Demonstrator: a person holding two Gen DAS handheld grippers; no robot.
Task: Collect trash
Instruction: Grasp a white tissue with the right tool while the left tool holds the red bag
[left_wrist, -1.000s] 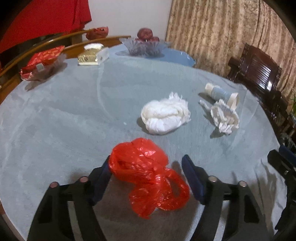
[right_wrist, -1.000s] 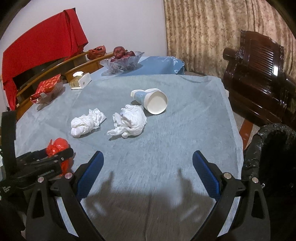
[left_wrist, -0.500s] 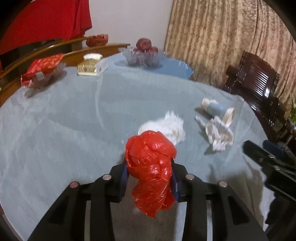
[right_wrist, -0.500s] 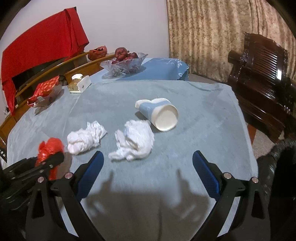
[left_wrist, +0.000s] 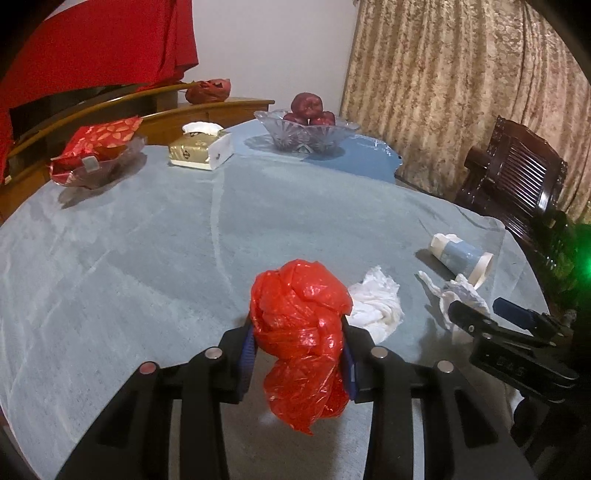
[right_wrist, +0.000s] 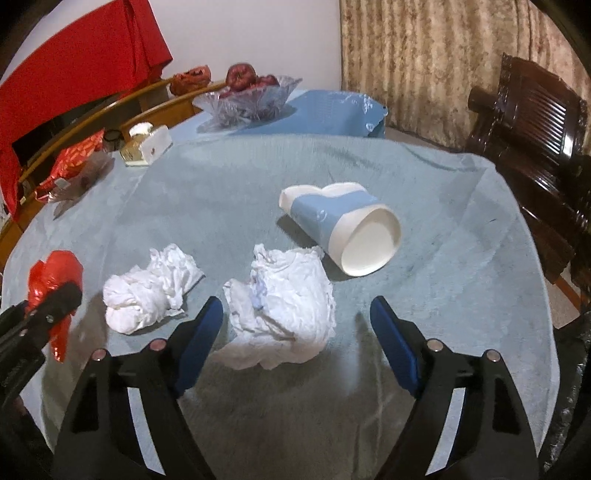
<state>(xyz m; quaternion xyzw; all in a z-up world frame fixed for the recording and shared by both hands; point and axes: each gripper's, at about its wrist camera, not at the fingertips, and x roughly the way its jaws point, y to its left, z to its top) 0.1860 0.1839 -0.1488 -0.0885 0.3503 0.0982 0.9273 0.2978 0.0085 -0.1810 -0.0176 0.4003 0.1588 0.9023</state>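
Note:
My left gripper (left_wrist: 298, 341) is shut on a crumpled red plastic bag (left_wrist: 301, 332) and holds it above the grey-blue tablecloth; the bag also shows at the left of the right wrist view (right_wrist: 55, 280). My right gripper (right_wrist: 297, 332) is open, its fingers on either side of a crumpled white tissue (right_wrist: 284, 310). A second white tissue (right_wrist: 147, 291) lies to its left. A blue and white paper cup (right_wrist: 347, 229) lies on its side just beyond. In the left wrist view the tissues (left_wrist: 376, 306) and the cup (left_wrist: 461, 258) lie to the right.
At the table's far side stand a glass bowl of red fruit (left_wrist: 310, 129), a tissue box (left_wrist: 201, 147) and a dish with red wrappers (left_wrist: 96, 155). A dark wooden chair (right_wrist: 535, 122) stands at the right. A black bin liner (right_wrist: 580, 350) shows at the right edge.
My left gripper closed on the red bag and lifted it off the cloth. My right gripper moved forward until the near tissue lay between its open fingers.

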